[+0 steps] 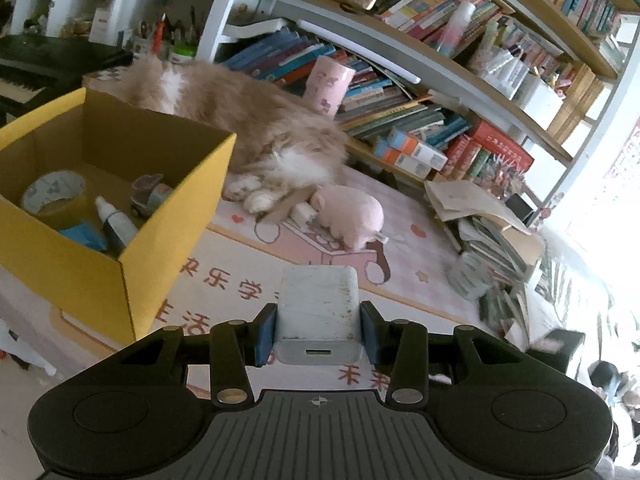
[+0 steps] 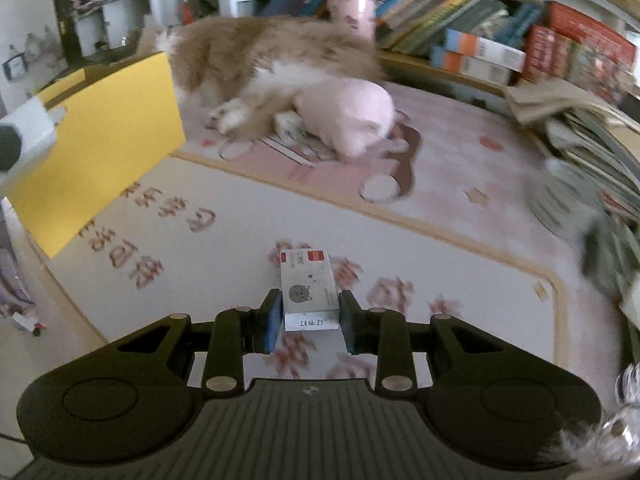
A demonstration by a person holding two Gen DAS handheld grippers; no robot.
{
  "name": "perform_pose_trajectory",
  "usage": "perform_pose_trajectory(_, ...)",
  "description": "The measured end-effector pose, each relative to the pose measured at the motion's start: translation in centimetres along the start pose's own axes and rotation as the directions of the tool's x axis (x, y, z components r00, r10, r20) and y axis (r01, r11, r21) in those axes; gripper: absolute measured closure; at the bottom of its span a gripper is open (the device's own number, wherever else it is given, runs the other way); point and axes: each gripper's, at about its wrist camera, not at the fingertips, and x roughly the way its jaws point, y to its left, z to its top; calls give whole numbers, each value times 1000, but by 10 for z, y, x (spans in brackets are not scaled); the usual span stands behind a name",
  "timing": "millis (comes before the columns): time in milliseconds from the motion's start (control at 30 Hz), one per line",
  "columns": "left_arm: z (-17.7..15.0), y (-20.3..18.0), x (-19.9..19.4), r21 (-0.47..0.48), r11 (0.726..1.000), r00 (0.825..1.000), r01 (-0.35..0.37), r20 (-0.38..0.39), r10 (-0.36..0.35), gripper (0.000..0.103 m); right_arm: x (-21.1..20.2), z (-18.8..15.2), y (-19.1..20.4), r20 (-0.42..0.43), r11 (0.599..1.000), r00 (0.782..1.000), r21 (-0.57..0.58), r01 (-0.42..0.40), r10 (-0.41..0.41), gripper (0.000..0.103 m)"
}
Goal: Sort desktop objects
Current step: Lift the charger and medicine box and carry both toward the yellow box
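A: White charger (image 1: 319, 312) clamped between blue pads (image 1: 267, 334) of left gripper (image 1: 319, 334), held above the desk mat (image 1: 420, 280), right of yellow box (image 1: 100, 276)?

B: Yes. Small staple box (image 2: 309, 294) pinched in right gripper (image 2: 309, 322), also right of yellow box, low over the mat.

A: Inside yellow box?

B: Tape roll (image 1: 54, 196), small bottle (image 1: 114, 224), toy car (image 1: 150, 196). Behind it, cat (image 1: 240, 120) lying beside pink plush (image 1: 348, 214).

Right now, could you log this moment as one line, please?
left gripper: holds charger | right gripper: holds staple box | yellow box: open
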Motion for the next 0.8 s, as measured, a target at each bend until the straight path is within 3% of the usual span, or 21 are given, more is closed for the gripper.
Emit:
perform_pose_trajectory(167,-2,-7,1,17,1000,1000,19,-14,-19,61,-4,-16,-2,-15,1000,1000,-5,9,-9,75)
perform_pose_trajectory(500,-3,-14,2,33,999,999,32,-27,-31,61,7,-7,-4,-8,1000,1000,-30,1,-1,69)
perform_pose_trajectory(567,-3,-15,2,39,998,999,40,-28,-39,61,8,-6,-4,-8,999,1000,-34,-10,9,76)
perform_pose_trajectory(800,1,-15,-6,48,995,996,93,-19,-92,61,-11,-4,-2,-10,1000,1000,29,-2,3,76)
